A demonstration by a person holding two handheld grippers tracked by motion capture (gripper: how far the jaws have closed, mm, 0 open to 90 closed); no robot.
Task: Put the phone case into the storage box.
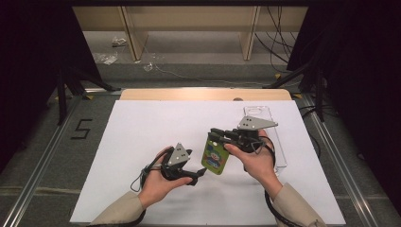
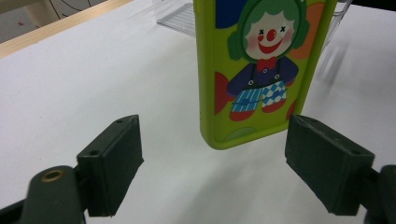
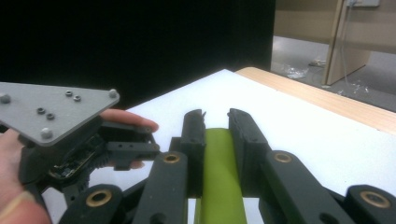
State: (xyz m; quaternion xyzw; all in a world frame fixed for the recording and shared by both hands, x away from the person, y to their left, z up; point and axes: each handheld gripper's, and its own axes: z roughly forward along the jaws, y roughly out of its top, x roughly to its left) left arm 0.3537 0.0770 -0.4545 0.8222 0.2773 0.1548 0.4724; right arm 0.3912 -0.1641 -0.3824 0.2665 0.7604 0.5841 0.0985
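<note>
The left gripper is waiting with jaws spread and empty, aiming at the green phone case. The right gripper is clamping that case by its top edge, dangling it above the white table, seemingly for a handover. Beyond, a clear plastic tray is lying.
</note>
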